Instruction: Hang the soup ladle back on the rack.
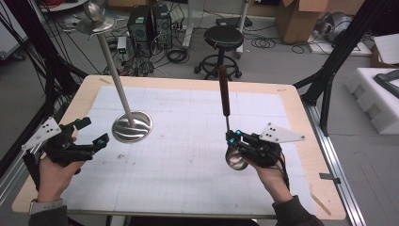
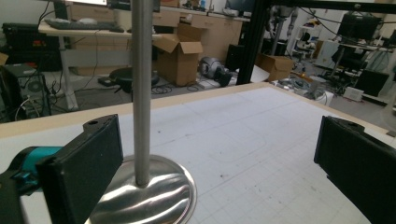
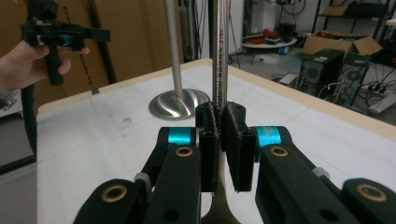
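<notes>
A steel stand with a round base (image 1: 132,127) and a tall slanting pole (image 1: 113,75) rises from the white mat on the table. My left gripper (image 1: 94,132) hovers open just left of that base. In the left gripper view the pole (image 2: 141,93) stands between the wide-apart jaws, nearer the left pad (image 2: 88,163), touching neither. My right gripper (image 1: 230,138) is shut on the thin steel shaft of a ladle (image 1: 224,89), held upright with its brown handle on top and its bowl (image 1: 235,160) below. In the right gripper view, the pads clamp the ladle's shaft (image 3: 219,60).
The table's wooden rim (image 1: 301,122) borders the mat. Beyond the far edge stand a black stool (image 1: 224,37) and computer towers (image 1: 149,23). A black frame leg (image 1: 329,80) and white foam blocks (image 1: 376,99) are to the right of the table.
</notes>
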Demonstrator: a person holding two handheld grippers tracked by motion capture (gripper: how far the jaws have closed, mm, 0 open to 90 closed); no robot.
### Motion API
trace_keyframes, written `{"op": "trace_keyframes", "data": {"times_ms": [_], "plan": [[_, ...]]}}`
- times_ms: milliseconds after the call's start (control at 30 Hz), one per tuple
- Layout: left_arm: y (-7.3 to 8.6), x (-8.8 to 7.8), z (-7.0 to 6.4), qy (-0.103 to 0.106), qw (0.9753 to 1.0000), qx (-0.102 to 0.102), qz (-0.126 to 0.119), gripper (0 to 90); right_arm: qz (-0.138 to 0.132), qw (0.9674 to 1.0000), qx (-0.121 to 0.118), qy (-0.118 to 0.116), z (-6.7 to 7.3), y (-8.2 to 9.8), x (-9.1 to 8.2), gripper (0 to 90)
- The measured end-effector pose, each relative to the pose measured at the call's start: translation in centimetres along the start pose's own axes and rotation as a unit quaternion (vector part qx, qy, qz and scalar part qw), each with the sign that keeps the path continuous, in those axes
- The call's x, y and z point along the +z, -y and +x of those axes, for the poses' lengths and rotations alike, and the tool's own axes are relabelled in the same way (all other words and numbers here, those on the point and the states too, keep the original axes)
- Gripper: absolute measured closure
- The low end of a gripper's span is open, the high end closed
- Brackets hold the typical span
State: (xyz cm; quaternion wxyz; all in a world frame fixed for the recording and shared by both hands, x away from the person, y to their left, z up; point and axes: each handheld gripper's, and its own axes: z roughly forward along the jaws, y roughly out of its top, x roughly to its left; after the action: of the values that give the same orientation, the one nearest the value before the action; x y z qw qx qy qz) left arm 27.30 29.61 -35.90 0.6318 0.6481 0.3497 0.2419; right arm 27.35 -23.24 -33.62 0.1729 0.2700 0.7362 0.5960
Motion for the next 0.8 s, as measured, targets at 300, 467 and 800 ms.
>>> {"op": "trace_keyframes", "data": {"times_ms": [300,467,800], "plan": [[-0.1,0.0,-0.2,0.010,0.9999,0.006,0.000,1.7,-0.017,0.9998,0.011,-0.002,-1.2,-1.0,0.8,84.6],[-0.3,-0.1,-0.3,0.010,0.9999,0.008,-0.005,1.8,0.001,0.9999,0.010,-0.011,-1.8,-1.9,1.7,84.6],[-0.3,-0.1,-0.2,0.008,1.0000,0.005,-0.001,1.7,0.010,0.9994,0.004,-0.034,-1.9,-3.5,4.6,84.7]]}}
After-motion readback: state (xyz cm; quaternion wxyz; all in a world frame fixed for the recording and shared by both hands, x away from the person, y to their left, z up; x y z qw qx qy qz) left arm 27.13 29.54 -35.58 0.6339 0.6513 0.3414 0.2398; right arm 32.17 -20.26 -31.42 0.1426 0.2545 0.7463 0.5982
